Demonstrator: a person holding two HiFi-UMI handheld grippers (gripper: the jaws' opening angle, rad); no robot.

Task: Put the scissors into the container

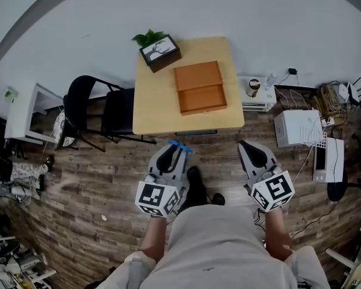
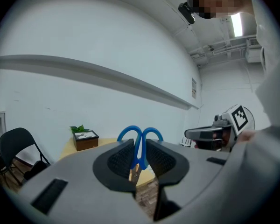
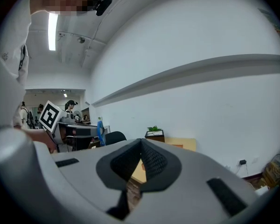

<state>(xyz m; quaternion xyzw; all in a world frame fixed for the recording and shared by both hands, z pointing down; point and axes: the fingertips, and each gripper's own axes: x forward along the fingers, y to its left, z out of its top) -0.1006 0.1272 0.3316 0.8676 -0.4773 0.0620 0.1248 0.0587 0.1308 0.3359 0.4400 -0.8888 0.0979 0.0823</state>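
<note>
**Scissors** (image 1: 180, 145), blue handles. Clamped between the pads of the left gripper (image 1: 176, 151). In the left gripper view the two loops (image 2: 141, 136) stand out past the jaw tips and a bit of metal blade shows low between the pads. The long axis runs along the jaws, with the handles toward 12 o'clock in the head view and the blades back toward the person.

**Left gripper** (image 2: 140, 150). Jaws closed on the scissors. It is held over the wood floor, just short of the table's near edge. Its cube carries black-and-white square markers.

**Right gripper** (image 1: 248, 144). Its jaws are pressed together with nothing between them (image 3: 141, 143). It is at 3 o'clock from the left gripper and well apart from it, with a marker cube at its rear.

**Container** (image 1: 198, 87). An orange-brown box lying open on the right half of the table (image 1: 153, 104), at 12 to 1 o'clock from the scissors. It is set in from the edges, and the table's left half is bare.

**Plant box** (image 1: 159, 50). It stands on the far left corner of the table, at 11 o'clock from the container, and its top bears a branch drawing.

**Black chair** (image 1: 87, 110). It stands at the table's 9 o'clock side, close against the edge.

**White unit** (image 1: 296, 127). It sits on the floor at 3 o'clock of the table, with cables beside it.
</note>
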